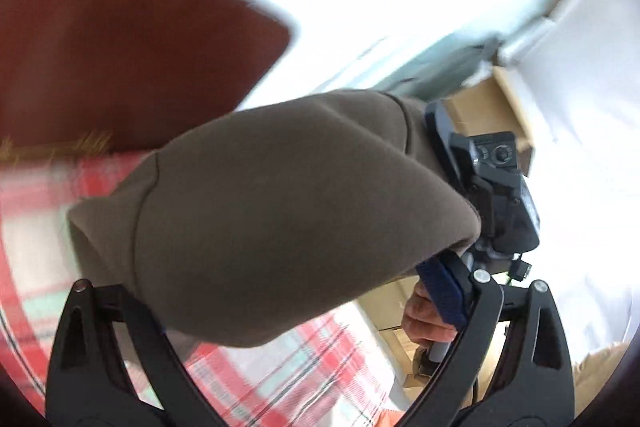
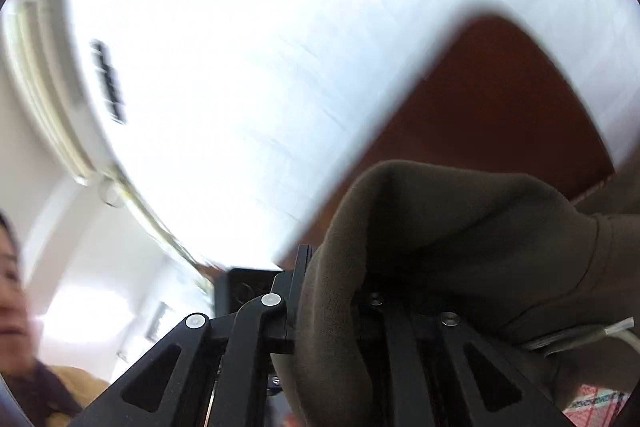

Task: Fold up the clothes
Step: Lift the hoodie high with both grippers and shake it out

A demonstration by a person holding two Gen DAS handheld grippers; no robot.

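because the brown garment (image 1: 280, 211) is lifted off the plaid blanket (image 1: 304, 371) and hangs in the air, the left wrist view shows it bulging toward the lens, draped over the left tongs (image 1: 304, 311) so that their tips are hidden; i cannot tell whether they are apart or together, though the cloth seems to be carried there. beyond the fabric the right tongs (image 1: 444, 291) appear, blue pads pressed into the hem with a bare hand (image 1: 424, 319) on the handle beneath, which reads as clamped on the garment. a red-brown headboard (image 1: 132, 39) and cardboard boxes (image 1: 488, 107) sit behind, blurred. in the right wrist view, the brown garment (image 2: 460, 247) is bunched between and over the right tongs (image 2: 332, 303), the left finger (image 2: 298, 291) flat against the cloth, so the grip looks closed on a thick fold. the camera tilts up to the ceiling, suggesting the cloth is raised high to shake it open before laying it flat. a person's face (image 2: 10, 307) shows at the left edge, and an air conditioner (image 2: 60, 79) hangs on the wall.
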